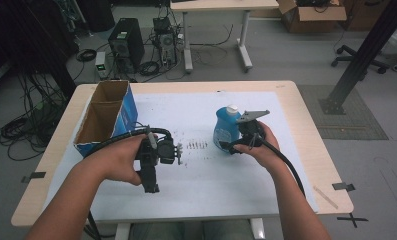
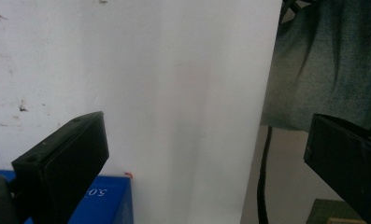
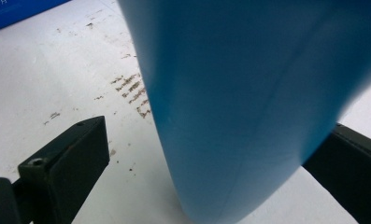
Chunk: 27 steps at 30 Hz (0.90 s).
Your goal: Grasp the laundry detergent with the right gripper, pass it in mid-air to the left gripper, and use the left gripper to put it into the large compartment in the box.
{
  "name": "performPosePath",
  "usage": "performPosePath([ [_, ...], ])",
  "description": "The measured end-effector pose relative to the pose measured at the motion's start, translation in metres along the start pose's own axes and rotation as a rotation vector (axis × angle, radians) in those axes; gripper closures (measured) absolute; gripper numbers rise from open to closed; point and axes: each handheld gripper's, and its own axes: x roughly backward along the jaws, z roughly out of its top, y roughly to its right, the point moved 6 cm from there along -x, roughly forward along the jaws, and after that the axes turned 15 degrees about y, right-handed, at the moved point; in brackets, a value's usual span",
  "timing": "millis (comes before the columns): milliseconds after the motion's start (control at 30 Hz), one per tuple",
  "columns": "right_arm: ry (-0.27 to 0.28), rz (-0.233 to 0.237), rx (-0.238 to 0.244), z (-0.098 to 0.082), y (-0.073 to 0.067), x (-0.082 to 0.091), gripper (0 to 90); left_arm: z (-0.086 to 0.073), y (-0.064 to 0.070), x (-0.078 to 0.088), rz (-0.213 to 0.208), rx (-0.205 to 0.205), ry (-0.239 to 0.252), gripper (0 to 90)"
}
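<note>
The left gripper view looks along the left gripper [image 2: 206, 158], whose two black jaws stand wide apart with nothing between them, one at the lower left and one at the lower right. Behind them lies a white sheet [image 2: 150, 93] bearing a few dark specks near its upper left. A blue box [image 2: 103, 200] with white print sits at the bottom left, just beside the left jaw. Past the sheet's edge on the right hangs grey-green cloth [image 2: 323, 70], with a black cable [image 2: 262, 186] running down below it.
</note>
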Motion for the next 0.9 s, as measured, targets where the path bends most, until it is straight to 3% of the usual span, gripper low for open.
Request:
performPosePath([
  [633,0.113,-0.066,-0.048,0.0011,-0.0003,-0.0079,1.2,-0.0059,0.0012,-0.0021,-0.001,0.006,0.001,0.4],
  [900,0.128,-0.071,-0.055,0.0009,-0.0004,-0.0082,2.0,-0.0065,0.0007,-0.0036,0.000,0.009,0.004,0.4],
])
